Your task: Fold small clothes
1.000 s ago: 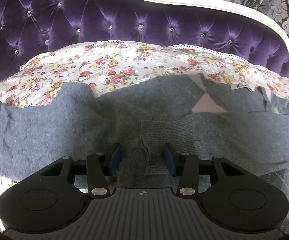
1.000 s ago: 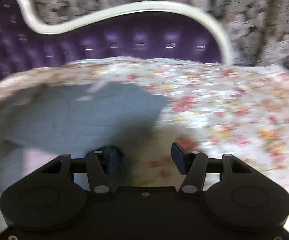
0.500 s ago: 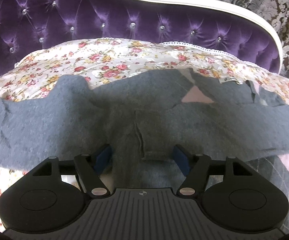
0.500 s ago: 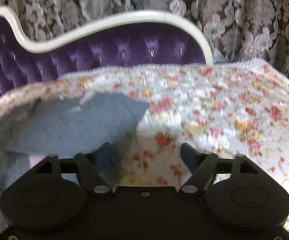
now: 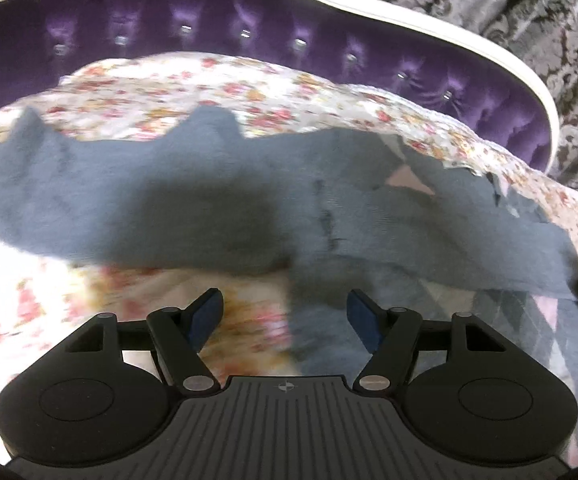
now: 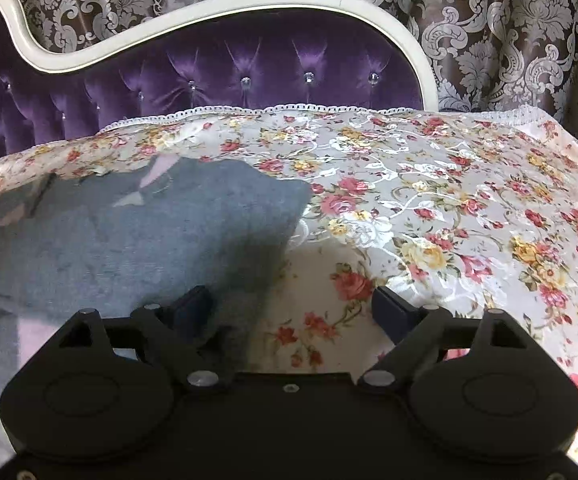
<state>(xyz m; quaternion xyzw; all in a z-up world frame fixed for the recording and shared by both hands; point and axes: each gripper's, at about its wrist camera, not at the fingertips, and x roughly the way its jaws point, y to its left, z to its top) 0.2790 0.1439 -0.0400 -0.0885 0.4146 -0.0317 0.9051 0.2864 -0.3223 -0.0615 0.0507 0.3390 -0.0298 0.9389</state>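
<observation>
Floral bedspread [image 6: 429,216], pale with red and yellow roses, covers the bed and carries everything in both views. Nearest the left wrist camera, the left gripper [image 5: 285,316] hangs with its blue-padded fingers [image 5: 363,320] spread wide and nothing between them; under the gap lie a strip of bedspread on the left and the near edge of grey knit on the right. That view is smeared by motion, so whether the pads brush the cloth I cannot tell. Just beyond, the grey sweater [image 5: 217,200] stretches across the bed from side to side, its far edge rumpled into two small peaks, with a pink diamond patch [image 5: 407,178] showing toward the right (an argyle pattern of the same pink and grey shows at the lower right). A ribbed cuff or hem seems to lie folded across the middle of the garment.

From the right wrist camera, the right gripper [image 6: 295,306] is likewise parted and empty. Its left finger sits over the sweater's [image 6: 137,232] right-hand edge, its right finger over bare bedspread. The sweater fills the left half of this view and ends in a rounded corner near the middle.

Farther back, the bedspread's lace trim [image 6: 249,111] meets a tufted purple headboard [image 6: 249,60] with a cream curved frame [image 6: 225,2], and behind that hangs a brown damask curtain [image 6: 509,32].
</observation>
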